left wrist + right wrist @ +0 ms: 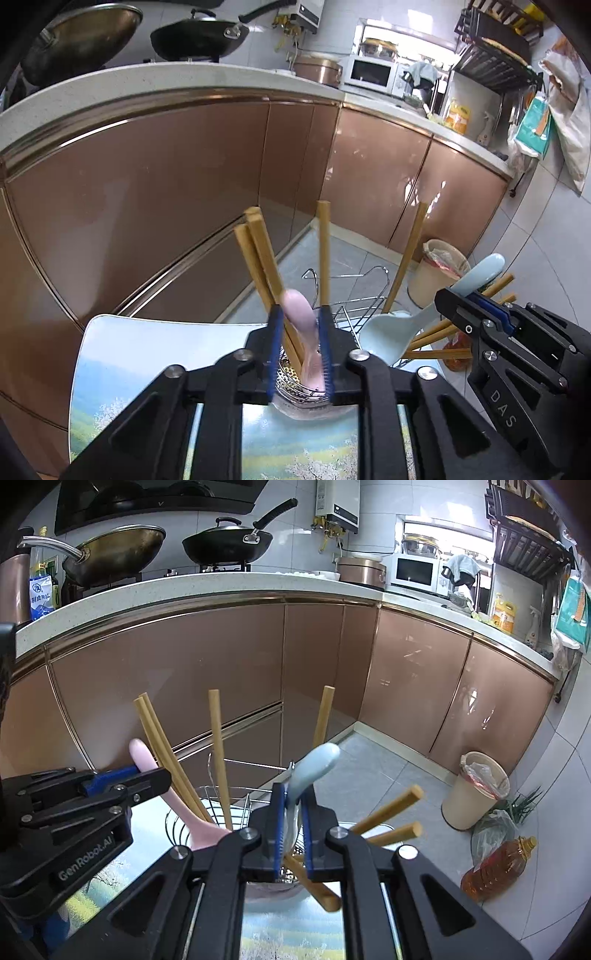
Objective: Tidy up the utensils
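Chopsticks (258, 254) stand in the wire holder (295, 376), where the left gripper (301, 354) is slightly parted around a blurred pink spoon (301, 317). Right wrist view: right gripper (291, 830) clamps the blue spoon (314, 768) over the same holder (207, 805).

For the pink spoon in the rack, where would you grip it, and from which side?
Grip the pink spoon on its handle near the free upper end, coming from above and the front. Its bowl sits low in the wire rack among upright chopsticks, so only the slanted handle is clear. The left gripper already straddles it there.
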`<state>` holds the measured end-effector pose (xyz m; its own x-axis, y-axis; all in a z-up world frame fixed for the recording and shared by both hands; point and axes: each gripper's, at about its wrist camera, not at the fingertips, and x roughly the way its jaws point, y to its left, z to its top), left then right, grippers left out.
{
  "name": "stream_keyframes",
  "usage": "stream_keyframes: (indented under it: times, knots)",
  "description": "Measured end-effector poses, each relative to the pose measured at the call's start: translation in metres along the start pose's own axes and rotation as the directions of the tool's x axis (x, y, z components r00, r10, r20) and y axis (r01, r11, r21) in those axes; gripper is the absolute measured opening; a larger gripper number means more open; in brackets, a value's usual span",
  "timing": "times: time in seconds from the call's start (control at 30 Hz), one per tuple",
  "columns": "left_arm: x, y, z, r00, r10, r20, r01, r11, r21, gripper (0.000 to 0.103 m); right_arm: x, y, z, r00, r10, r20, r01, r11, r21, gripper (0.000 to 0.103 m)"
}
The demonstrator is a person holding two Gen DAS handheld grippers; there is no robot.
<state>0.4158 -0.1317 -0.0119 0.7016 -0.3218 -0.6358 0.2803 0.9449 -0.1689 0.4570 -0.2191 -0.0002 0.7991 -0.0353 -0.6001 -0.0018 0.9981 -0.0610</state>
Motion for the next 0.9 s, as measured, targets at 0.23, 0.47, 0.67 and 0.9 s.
stream_keyframes:
  times: [0.23,0.47,0.67,0.9]
  knots:
    - [-0.032,0.001,-0.006,0.998,0.003,0.056,-0.003,1.000,0.005,0.040,-0.018,0.001,0.000,1.000,-0.001,0.014,0.001,1.000,0.005,0.019]
    - [-0.070,0.006,-0.020,0.995,0.003,0.101,-0.003,1.000,-0.002,0.049,-0.042,0.005,0.001,0.999,-0.005,0.049,0.004,1.000,0.022,0.026]
    - [-0.110,0.012,-0.037,0.988,-0.013,0.152,0.019,0.999,-0.039,0.055,-0.088,0.007,-0.005,0.994,-0.002,0.110,-0.005,0.998,0.059,0.033]
    - [-0.169,0.012,-0.053,0.971,0.021,0.238,-0.008,0.998,-0.056,0.068,-0.159,0.010,-0.020,0.979,-0.016,0.201,-0.002,0.996,0.090,0.045]
